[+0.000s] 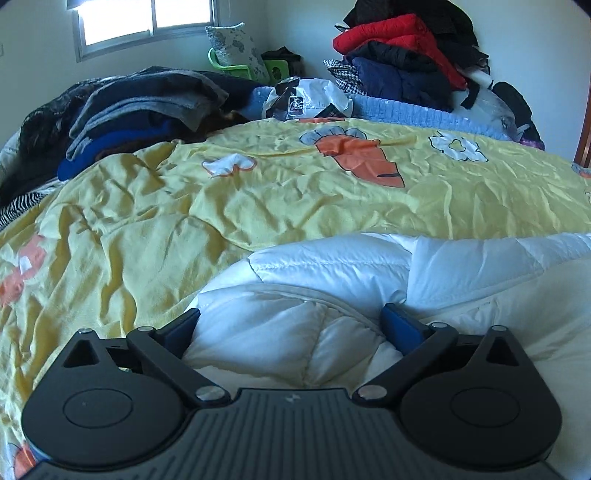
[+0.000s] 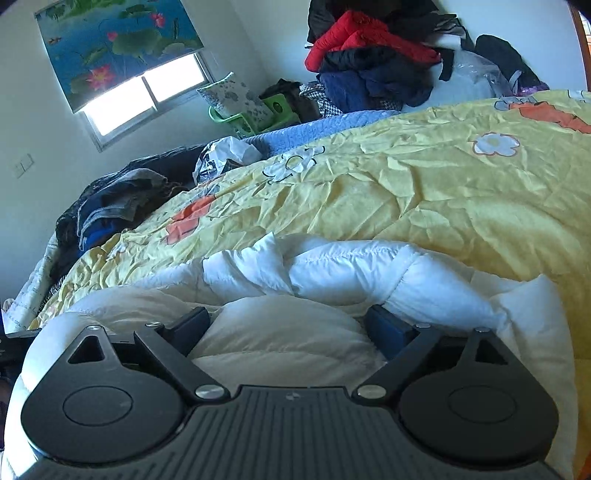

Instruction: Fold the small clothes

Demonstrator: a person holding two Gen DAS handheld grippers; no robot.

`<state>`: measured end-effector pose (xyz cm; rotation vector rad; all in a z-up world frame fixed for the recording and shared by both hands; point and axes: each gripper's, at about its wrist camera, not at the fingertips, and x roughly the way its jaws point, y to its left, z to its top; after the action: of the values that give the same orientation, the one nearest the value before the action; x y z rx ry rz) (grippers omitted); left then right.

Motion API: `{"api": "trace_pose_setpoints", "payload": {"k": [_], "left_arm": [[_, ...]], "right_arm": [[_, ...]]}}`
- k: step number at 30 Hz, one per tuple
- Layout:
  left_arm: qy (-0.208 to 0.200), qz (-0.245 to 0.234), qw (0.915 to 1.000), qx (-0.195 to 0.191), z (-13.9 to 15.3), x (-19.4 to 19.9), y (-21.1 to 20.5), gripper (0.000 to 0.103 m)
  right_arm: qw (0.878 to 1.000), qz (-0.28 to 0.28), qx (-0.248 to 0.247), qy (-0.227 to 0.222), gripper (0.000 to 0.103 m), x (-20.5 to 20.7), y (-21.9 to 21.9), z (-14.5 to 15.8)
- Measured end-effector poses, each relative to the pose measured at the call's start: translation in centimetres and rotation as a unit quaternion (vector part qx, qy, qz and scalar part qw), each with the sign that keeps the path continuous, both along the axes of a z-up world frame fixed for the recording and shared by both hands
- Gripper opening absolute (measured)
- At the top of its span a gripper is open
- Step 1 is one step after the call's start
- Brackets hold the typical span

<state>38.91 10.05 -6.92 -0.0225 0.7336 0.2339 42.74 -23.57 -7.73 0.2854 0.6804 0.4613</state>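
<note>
Left wrist view: left gripper (image 1: 291,321) low in the frame, jaws spread wide, a puffy fold of the white padded garment (image 1: 369,273) bulging up between the blue pads (image 1: 400,326) and touching both; no clear pinch. Garment filling the lower centre and lower right, lying on the yellow bedspread (image 1: 147,229) with its carrot and flower print. Upper left, a heap of dark and grey clothes (image 1: 140,107); upper right, a pile topped by a red jacket (image 1: 388,37); window (image 1: 147,22) at the top. Right wrist view: right gripper (image 2: 288,328) also low, jaws apart, a cream quilted bulge of the same garment (image 2: 332,266) filling the gap. Garment across the lower half, bedspread (image 2: 406,192) behind; floral blind (image 2: 118,44) upper left.
</note>
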Motion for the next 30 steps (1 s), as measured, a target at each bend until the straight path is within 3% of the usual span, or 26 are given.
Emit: {"api": "trace_pose_setpoints", "payload": {"k": [30], "left_arm": [[-0.003,0.000,1.0000,0.004,0.00,-0.04,-0.18,0.103]], "right_arm": [[1.000,0.000,-0.028,-0.007,0.091,-0.15,0.78,0.00]]}}
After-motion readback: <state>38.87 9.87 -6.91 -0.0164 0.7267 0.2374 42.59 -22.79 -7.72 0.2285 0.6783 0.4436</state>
